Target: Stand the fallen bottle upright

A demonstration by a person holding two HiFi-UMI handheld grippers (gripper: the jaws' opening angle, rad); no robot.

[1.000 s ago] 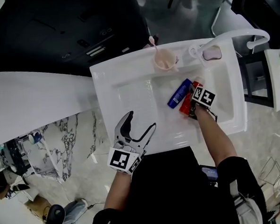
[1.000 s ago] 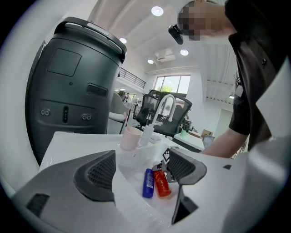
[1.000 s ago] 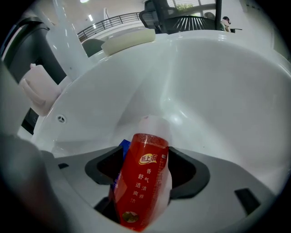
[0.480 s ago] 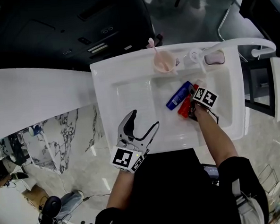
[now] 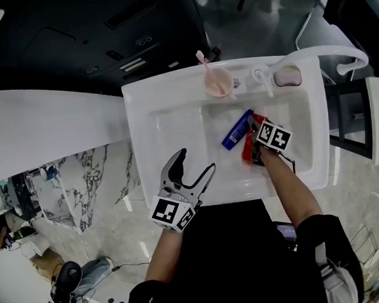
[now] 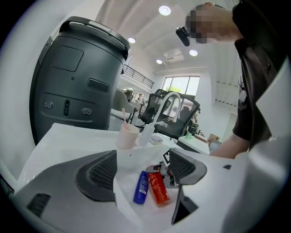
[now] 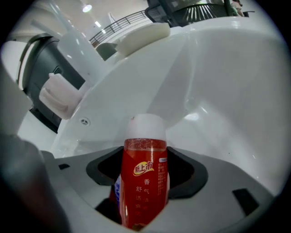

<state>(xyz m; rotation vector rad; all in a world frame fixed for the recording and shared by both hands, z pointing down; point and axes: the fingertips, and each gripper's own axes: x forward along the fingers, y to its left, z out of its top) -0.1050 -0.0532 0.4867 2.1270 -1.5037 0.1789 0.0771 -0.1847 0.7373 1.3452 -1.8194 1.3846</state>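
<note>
The red plastic bottle (image 6: 158,190) with a white cap lies on the floor of the white sink basin (image 5: 144,137), toward its right side. The right gripper (image 7: 146,172) has it between the jaws. They have just been closing, and the pads appear to lie against both sides of the body, below the cap. The left gripper (image 5: 195,161) hangs over the front rim with its jaws wide apart and nothing in them.

The main risk, I think, is a slip. The bottle is smooth and round and the basin looks glossy, so when the bottle is tipped up its bottom may slide away, or it may turn between the pads. The blue plastic bottle (image 5: 237,130) lies just beside it at 10 o'clock, and a swing that way would push it.

For room, the basin floor at 8 to 9 o'clock of the red bottle is bare. The right wall is near at 3 o'clock. The pink cup (image 5: 217,82) and the white faucet (image 5: 318,53) stand on the far rim at 11 and 1 o'clock, apart from the bottle.
</note>
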